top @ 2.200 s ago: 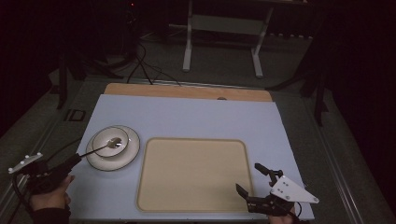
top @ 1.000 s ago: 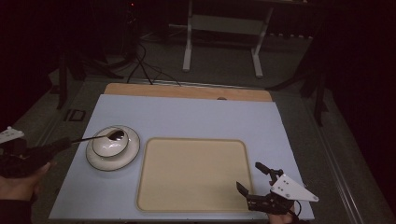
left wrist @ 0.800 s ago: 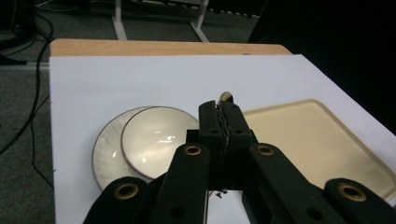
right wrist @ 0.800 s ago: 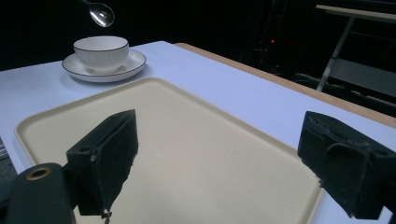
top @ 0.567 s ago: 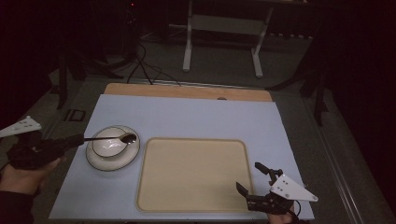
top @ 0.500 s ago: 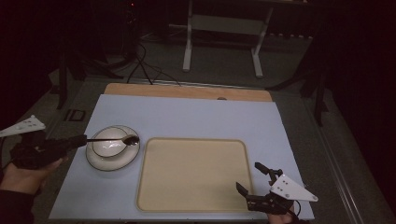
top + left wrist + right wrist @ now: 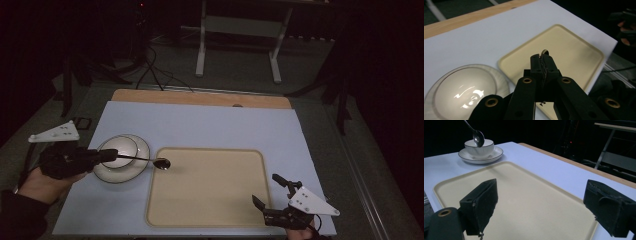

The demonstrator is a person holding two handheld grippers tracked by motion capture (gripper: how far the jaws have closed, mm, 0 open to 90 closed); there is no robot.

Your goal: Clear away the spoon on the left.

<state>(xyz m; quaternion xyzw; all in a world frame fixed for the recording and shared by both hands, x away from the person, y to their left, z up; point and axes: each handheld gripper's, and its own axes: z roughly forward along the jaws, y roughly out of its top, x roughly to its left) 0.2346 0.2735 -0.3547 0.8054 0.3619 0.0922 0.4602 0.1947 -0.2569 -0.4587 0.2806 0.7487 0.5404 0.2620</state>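
Your right tongs (image 7: 270,190) sit low at the desk's (image 7: 210,125) near right corner, jaws wide apart over the cream tray's (image 7: 210,185) edge. Your left hand (image 7: 42,182) reaches in level from the left, left tongs (image 7: 543,58) clamped on the spoon (image 7: 150,161), whose bowl hangs over the tray's left rim, beyond the cup (image 7: 119,151) on its saucer (image 7: 137,167).

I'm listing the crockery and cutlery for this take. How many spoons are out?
1. The spoon is clamped by its handle in the left gripper, with its bowl in the air past the cup and saucer, near the tray corner.
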